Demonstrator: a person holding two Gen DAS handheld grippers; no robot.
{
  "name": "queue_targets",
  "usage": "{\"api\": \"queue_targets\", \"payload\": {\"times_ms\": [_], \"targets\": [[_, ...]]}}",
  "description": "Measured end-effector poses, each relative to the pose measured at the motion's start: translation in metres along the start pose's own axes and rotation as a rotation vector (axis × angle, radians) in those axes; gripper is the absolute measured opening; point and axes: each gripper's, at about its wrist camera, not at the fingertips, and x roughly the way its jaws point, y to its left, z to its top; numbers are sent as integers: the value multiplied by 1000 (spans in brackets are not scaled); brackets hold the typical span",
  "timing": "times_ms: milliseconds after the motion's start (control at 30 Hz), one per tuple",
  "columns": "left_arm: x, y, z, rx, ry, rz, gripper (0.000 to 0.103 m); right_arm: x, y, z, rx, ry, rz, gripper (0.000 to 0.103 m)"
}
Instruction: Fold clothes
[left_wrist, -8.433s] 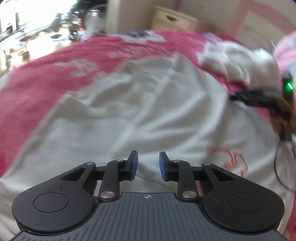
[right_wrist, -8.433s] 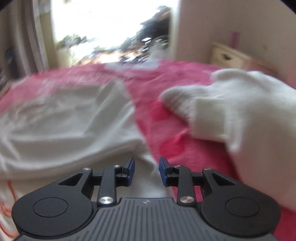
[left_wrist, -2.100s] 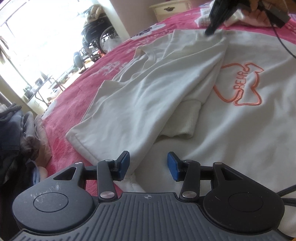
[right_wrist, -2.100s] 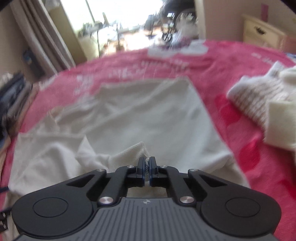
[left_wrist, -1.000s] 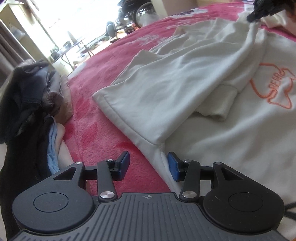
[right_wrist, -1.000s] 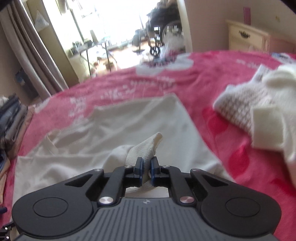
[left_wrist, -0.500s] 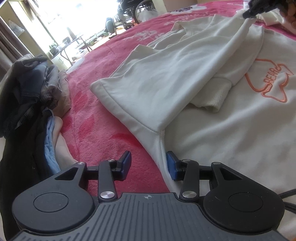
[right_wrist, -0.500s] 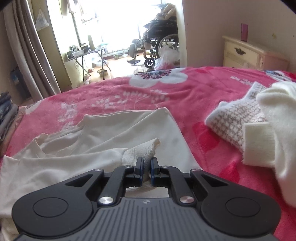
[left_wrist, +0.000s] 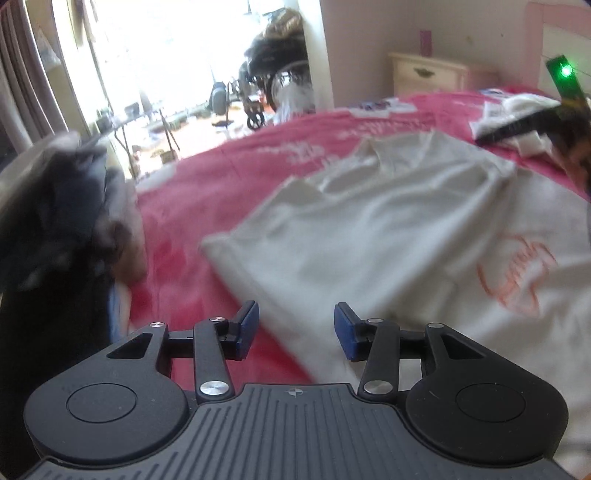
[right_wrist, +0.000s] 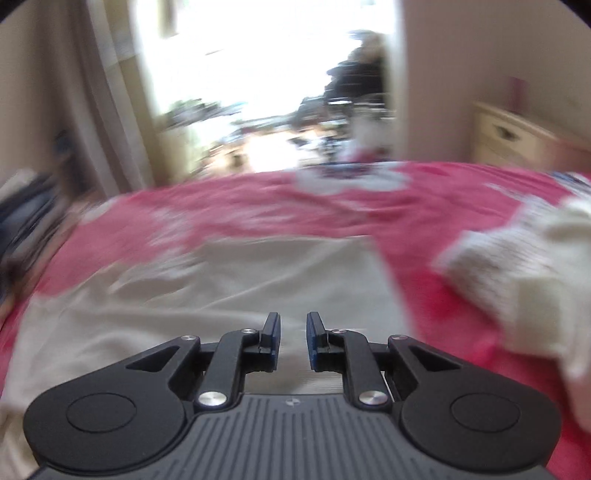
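While both tongs (left_wrist: 294, 329) (right_wrist: 292, 339) gape empty, the white sweatshirt (left_wrist: 388, 236) lies on the bed (left_wrist: 207, 192).

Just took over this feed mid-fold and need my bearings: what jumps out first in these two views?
A white sweatshirt with an orange print lies spread over the pink floral bedspread, filling the middle of both views. A dark heap of clothes sits at the bed's left edge, and a cream knit pile lies to the right. Both the left claw and the right claw are open and empty above the sweatshirt.
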Motion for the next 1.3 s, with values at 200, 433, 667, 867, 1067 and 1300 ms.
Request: {"api": "queue_targets", "payload": {"times_ms": [200,433,667,867,1067,1300], "targets": [[73,-7,-6,34,124,52,46,57,14,-7,-3,84,-18,12],[67,20,4,-105,90,22,46,61,-3,-8,62,80,-27,15],[120,64,25,-302,130,94,46,54,-16,-13,88,97,7,10],[132,87,26,-461,124,123,47,69,-28,-6,194,54,21,9],[129,90,24,-483,112,138,49,59,-42,0,262,11,56,16],[104,88,32,-438,67,139,49,12,-60,-9,346,-49,163,16]]}}
